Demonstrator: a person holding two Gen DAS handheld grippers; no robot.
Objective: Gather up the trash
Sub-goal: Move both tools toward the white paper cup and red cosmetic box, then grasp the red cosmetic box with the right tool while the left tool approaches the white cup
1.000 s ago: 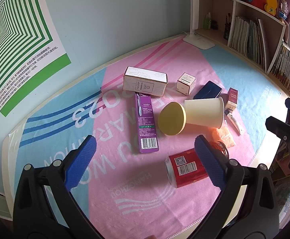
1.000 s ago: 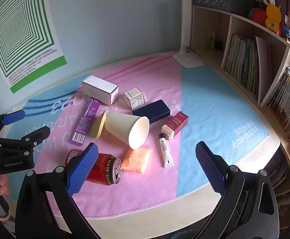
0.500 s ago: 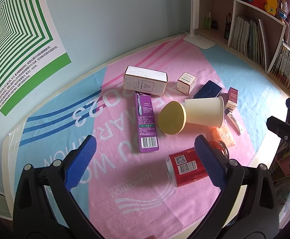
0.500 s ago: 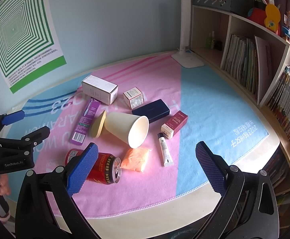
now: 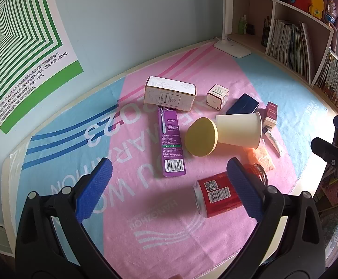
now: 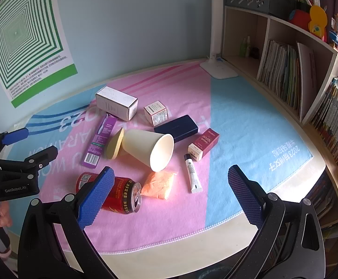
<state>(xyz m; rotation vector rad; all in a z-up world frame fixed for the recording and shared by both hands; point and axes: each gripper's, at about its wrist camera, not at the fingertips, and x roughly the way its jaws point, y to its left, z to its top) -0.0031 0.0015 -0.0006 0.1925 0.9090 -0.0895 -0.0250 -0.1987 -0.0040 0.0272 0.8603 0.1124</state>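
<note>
Trash lies in a cluster on a pink and blue mat [image 6: 250,125]: a red can [image 6: 120,195] on its side, a tipped cream paper cup [image 6: 145,146], a yellow disc [image 6: 114,144], an orange packet [image 6: 157,183], a white tube [image 6: 192,174], a purple toothbrush pack [image 6: 100,137] and small boxes. My left gripper [image 5: 169,188] is open and empty, hovering above the mat near the can [image 5: 217,193]. My right gripper [image 6: 169,193] is open and empty above the mat's near edge, its left pad in front of the can.
A white box [image 6: 116,102], a small white cube box [image 6: 156,112], a dark blue box [image 6: 176,127] and a maroon box [image 6: 203,143] lie among the trash. A white lamp base [image 6: 217,69] stands at the back. A bookshelf [image 6: 296,69] lines the right side.
Both views have shifted very slightly; the objects have not moved and both grippers stay open.
</note>
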